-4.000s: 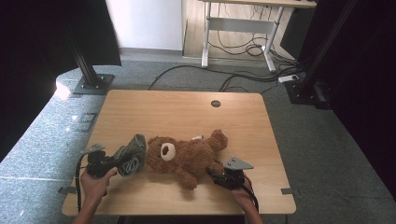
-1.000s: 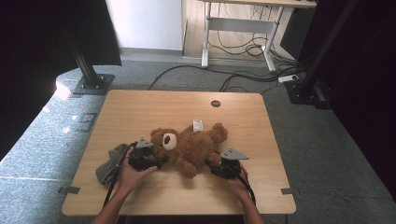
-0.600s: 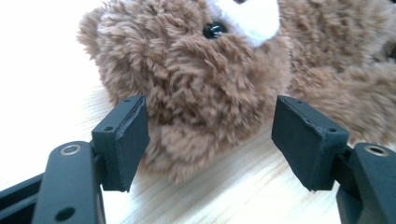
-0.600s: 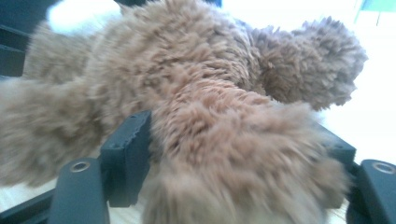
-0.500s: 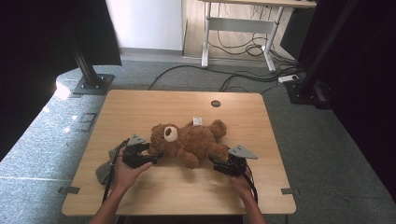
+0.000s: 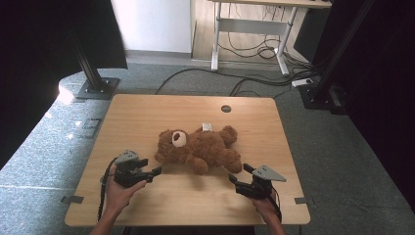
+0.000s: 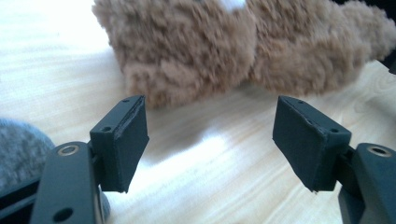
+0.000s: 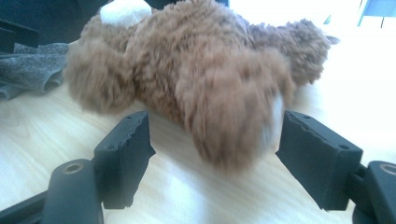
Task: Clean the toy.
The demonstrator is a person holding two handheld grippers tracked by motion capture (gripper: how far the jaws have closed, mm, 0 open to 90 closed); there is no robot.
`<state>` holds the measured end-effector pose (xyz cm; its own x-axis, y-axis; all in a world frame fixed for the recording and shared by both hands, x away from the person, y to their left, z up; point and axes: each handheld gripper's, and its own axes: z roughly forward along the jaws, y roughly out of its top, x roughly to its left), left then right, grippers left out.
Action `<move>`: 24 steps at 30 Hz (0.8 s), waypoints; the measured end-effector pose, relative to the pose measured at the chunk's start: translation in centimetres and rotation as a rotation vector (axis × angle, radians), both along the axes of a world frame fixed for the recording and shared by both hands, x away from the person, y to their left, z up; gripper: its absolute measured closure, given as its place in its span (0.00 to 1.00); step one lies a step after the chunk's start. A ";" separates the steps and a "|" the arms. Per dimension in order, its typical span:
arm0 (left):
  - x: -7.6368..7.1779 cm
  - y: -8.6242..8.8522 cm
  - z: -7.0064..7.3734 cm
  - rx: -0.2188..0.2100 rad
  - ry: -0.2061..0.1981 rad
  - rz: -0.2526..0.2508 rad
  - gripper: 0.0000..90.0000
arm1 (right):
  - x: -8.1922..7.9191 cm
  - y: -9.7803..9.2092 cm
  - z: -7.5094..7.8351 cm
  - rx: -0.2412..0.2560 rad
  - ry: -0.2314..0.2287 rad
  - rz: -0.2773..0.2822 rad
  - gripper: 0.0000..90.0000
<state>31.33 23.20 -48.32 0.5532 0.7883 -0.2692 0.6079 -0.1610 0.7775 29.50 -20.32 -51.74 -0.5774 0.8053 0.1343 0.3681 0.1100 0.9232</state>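
— Two grippers, one toy. Where does it lie?

— The brown, shaggy plush teddy bear (image 6: 198, 145) lies on its back near the middle of the pale wooden desk (image 6: 147, 110), head toward the person's left, legs toward the right, a small white tag at its far side. The left gripper (image 6: 149, 172) sits on the desk just beside the head; the right gripper (image 6: 236, 175) is just beside the near foot.

— Are they holding it?

— No. In the left gripper view the fingers (image 7: 122, 140) stand wide apart with bare wood between them and the bear's head (image 7: 182, 51) beyond. In the right gripper view the fingers (image 8: 125, 149) are also spread, and a furry leg (image 8: 229, 116) hangs just ahead of the gap, perhaps brushing the right pad; I cannot tell for sure.

— How would it handle?

— Light and soft, I'd judge. Stuffing gives under pressure, so the pads will sink in, and fur alone may slip or pull. Nothing fragile. It will sag when lifted from one end.

— So where to grab?

— A limb or an ear: narrow enough to fit between the pads. The near leg suits the right, an ear or arm the left. The torso looks too bulky.
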 end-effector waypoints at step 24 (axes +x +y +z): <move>-3.1 1.6 -1.6 0.006 0.035 -0.025 0.29 | -0.7 -1.2 -1.1 -0.046 0.050 0.012 0.28</move>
<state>28.23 24.83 -49.94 0.5634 0.7758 -0.2841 0.6303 -0.1812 0.7549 28.83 -21.55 -52.84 -0.5807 0.8043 0.1258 0.4120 0.1570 0.8976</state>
